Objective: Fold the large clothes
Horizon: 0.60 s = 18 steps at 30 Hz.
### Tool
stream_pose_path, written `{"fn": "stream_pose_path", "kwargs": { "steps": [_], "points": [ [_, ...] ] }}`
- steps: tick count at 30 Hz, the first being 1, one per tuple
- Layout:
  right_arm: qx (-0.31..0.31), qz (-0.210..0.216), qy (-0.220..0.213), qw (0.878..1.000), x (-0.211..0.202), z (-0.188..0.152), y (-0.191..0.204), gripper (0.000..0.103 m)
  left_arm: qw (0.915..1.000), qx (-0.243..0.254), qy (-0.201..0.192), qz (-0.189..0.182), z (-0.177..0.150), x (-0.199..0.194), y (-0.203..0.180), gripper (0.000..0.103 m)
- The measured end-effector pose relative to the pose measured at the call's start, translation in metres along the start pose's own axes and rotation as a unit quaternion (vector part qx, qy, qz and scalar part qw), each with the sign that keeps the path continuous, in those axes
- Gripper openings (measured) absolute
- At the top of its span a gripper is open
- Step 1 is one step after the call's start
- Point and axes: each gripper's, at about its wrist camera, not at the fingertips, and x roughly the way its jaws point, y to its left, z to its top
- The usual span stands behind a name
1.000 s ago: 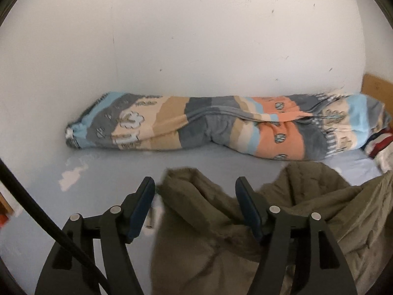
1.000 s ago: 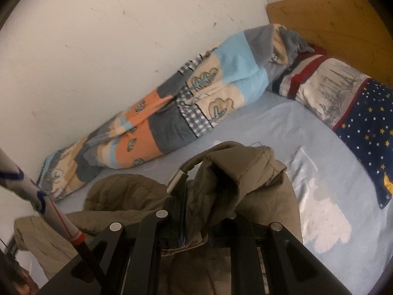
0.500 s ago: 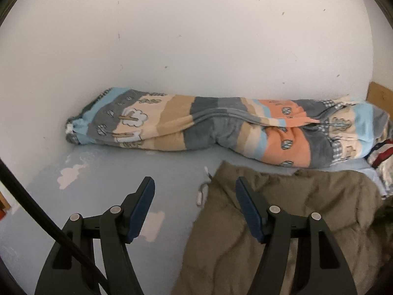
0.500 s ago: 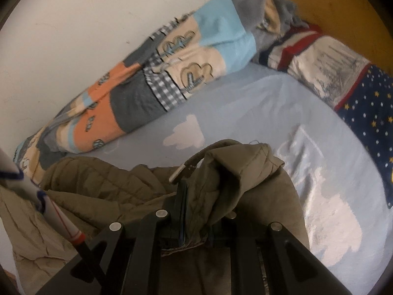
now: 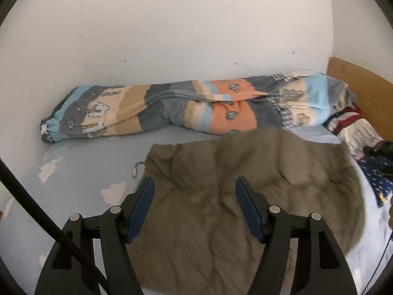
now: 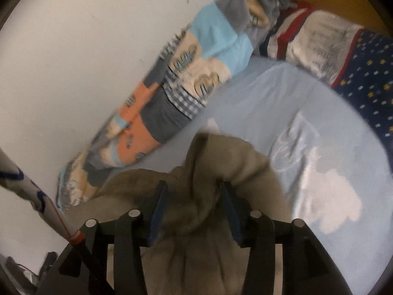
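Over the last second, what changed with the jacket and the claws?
The olive jacket went from a bunched heap to lying spread flat on the blue sheet. The right claw, earlier clamped on a fold of it, is opening; the fabric still sits between its pads. The left claw stayed open and empty above the jacket. The rolled patterned blanket along the wall and the pillow did not move.

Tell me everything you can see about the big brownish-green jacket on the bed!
The jacket is olive-brown, soft and puffy-looking, with wrinkles and quilted lines. It lies spread mostly flat on the light blue sheet, below the rolled striped blanket. A small metal clip pokes out at its left edge. One bunched fold rises between the opening fingers of the right gripper. The left gripper is open above it.
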Motion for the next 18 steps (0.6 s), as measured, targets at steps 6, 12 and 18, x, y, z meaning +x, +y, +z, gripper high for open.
{"fn": "stream_pose_path", "kwargs": {
  "steps": [6, 12, 18],
  "points": [
    [-0.060, -0.007, -0.016, 0.998, -0.081, -0.058, 0.005, 0.052, 0.9993, 0.007, 0.024, -0.027, -0.043, -0.033, -0.025, 0.068],
    [-0.110, -0.035, 0.011, 0.993, -0.074, -0.119, 0.021, 0.052, 0.9980, 0.026, 0.053, -0.022, -0.076, 0.000, -0.040, 0.069],
    [-0.192, -0.051, 0.011, 0.980, -0.039, -0.140, 0.049, 0.052, 0.9969, 0.053, 0.052, -0.025, -0.073, 0.031, -0.047, 0.069]
  ]
}}
